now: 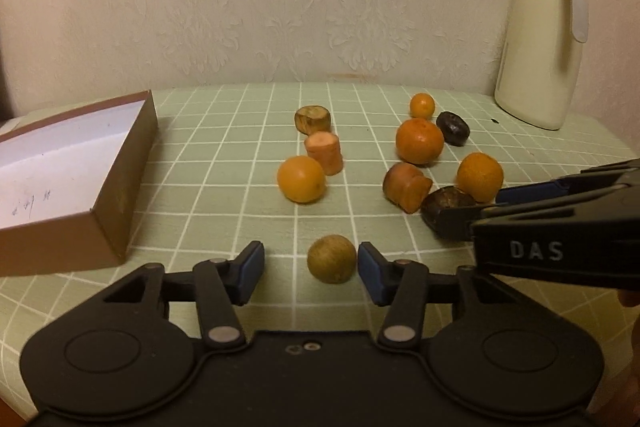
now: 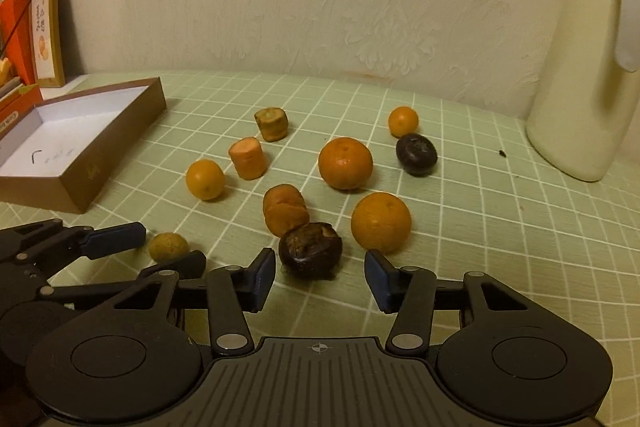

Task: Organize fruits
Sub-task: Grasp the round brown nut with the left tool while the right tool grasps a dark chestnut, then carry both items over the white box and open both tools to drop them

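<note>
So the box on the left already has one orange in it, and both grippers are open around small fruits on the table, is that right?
Not quite. The box holds no fruit at all; the right wrist view shows its white inside bare except for some marks. The rest stands: the left gripper is open around a small greenish fruit, and the right gripper is open around a dark fruit.

White letters "DAS" stand on the black body of the right gripper, seen in the left wrist view. Faint handwriting marks the white floor of the box, too blurred to read. In the right wrist view a card leaning on the wall carries small print and an orange picture, also unreadable.
</note>
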